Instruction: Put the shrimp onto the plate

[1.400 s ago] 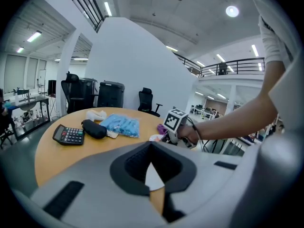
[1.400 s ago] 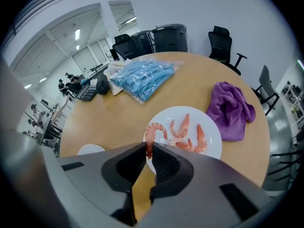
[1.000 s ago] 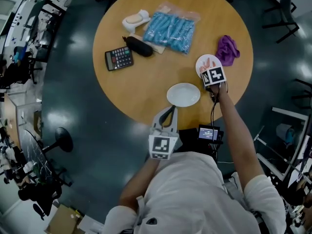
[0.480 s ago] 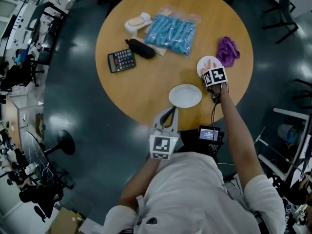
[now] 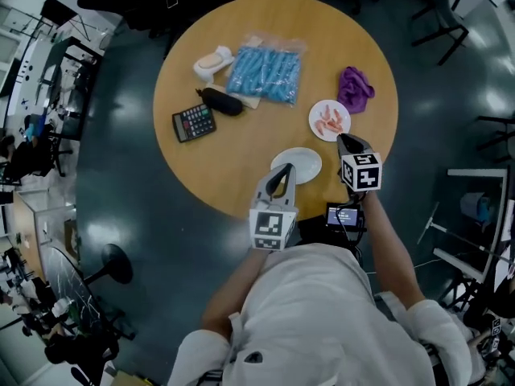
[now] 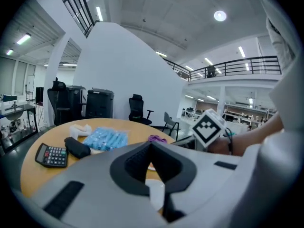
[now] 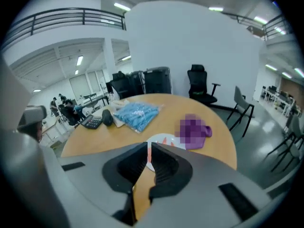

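Several pink shrimp [image 5: 328, 121] lie on a small white plate [image 5: 315, 112] at the right of the round table. Nearer the front edge stands an empty white plate [image 5: 296, 164]. My right gripper [image 5: 344, 141] hovers just in front of the shrimp plate, which shows beyond its tips in the right gripper view [image 7: 164, 139]. Its jaws are closing to a narrow slit with nothing between them. My left gripper [image 5: 281, 175] is at the empty plate's near edge, its jaws shut and empty.
A purple cloth [image 5: 354, 88] lies behind the shrimp plate. A blue packet [image 5: 264, 74], a black case [image 5: 220, 101], a calculator [image 5: 193, 122] and a cream object [image 5: 212, 61] take up the far left of the table [image 5: 241, 159]. A small screen [image 5: 344, 215] sits below the table edge.
My right gripper has drawn back from over the shrimp plate toward the table's front edge, uncovering the shrimp. The left gripper has stayed by the empty plate.
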The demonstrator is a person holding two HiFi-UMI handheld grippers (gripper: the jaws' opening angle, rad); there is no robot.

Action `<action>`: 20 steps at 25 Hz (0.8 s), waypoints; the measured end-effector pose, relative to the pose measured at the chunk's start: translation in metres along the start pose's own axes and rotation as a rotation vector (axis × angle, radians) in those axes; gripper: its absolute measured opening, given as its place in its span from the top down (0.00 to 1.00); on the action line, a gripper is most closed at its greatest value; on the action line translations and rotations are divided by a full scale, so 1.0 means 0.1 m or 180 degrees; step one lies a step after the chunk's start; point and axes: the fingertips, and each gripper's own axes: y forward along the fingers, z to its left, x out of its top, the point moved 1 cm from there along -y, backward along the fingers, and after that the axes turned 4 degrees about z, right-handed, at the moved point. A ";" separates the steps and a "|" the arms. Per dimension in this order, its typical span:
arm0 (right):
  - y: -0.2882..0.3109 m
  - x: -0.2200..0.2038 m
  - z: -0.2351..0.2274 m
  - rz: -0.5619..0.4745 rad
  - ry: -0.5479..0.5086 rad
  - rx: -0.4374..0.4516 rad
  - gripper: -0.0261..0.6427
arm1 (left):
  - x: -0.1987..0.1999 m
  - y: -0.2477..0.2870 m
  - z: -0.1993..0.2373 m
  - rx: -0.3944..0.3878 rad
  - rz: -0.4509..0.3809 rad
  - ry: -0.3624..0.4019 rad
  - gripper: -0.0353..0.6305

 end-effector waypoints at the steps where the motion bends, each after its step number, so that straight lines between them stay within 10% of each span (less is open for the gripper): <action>1: -0.15 0.03 0.02 -0.0168 -0.0011 -0.0061 0.91 | 0.07 0.03 -0.01 -0.0019 -0.0031 0.0031 0.94; 8: -1.02 0.19 0.24 -0.1105 -0.0140 -0.0339 0.91 | 0.46 0.11 -0.10 -0.0055 -0.0278 0.0186 0.94; 20: -1.03 -0.12 0.27 -0.0949 0.0085 -0.0288 0.94 | 0.32 0.25 -0.17 -0.0107 -0.0117 0.0176 0.94</action>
